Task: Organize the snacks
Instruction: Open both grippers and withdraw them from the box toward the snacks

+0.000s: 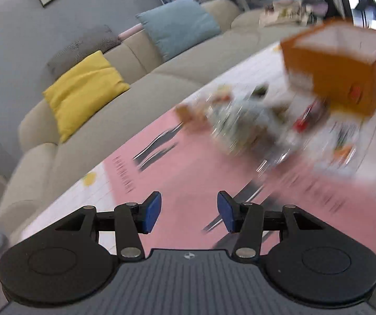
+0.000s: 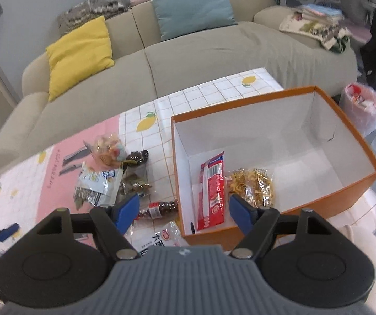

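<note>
An orange box (image 2: 240, 102) with a white inside stands open on the table's right part. In it lie a red packet (image 2: 212, 191) and a gold packet (image 2: 252, 186). My right gripper (image 2: 184, 207) hangs open above the box's near left corner, with nothing between its fingers. Left of the box lie loose snacks: a clear bag (image 2: 109, 148), a white and blue packet (image 2: 96, 185), dark packets (image 2: 135, 157), a small dark bottle (image 2: 159, 208) and a white packet (image 2: 159, 239). In the blurred left wrist view my left gripper (image 1: 189, 210) is open and empty over the pink cloth, short of the snack pile (image 1: 253, 120) and the orange box (image 1: 340, 78).
A pink and white lemon-print tablecloth (image 2: 201, 92) covers the table. Behind it runs a beige sofa (image 2: 214, 60) with a yellow cushion (image 2: 78, 52) and a blue cushion (image 2: 190, 5). A pink-lined bin (image 2: 363, 105) stands on the floor at the right. Clutter is piled on the sofa's right end.
</note>
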Action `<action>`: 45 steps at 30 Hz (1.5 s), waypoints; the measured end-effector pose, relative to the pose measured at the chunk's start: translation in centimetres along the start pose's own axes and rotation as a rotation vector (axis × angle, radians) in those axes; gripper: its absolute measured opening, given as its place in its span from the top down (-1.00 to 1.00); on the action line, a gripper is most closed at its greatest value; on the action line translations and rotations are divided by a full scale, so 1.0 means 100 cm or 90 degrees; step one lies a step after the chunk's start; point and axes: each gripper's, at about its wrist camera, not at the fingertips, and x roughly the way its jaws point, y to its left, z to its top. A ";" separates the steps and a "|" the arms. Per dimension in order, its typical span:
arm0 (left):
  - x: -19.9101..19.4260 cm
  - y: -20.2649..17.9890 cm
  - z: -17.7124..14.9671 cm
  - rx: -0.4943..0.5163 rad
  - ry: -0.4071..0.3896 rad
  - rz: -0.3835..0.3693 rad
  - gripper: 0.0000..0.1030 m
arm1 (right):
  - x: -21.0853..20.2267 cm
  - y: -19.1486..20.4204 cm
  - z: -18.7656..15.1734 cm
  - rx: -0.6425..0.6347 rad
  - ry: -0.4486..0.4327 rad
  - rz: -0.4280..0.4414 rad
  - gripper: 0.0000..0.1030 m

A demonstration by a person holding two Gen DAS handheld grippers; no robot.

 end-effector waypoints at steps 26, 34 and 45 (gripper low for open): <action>-0.007 0.071 -0.093 0.140 -0.062 0.269 -0.17 | 0.017 0.108 -0.016 -0.138 0.045 -0.047 -0.48; -0.026 0.063 -0.021 0.010 -0.094 0.121 -0.60 | 0.045 0.107 -0.036 -0.181 0.088 -0.024 -0.42; -0.005 0.030 0.066 0.099 -0.094 -0.121 -0.80 | 0.079 0.107 -0.039 -0.283 0.114 0.038 -0.18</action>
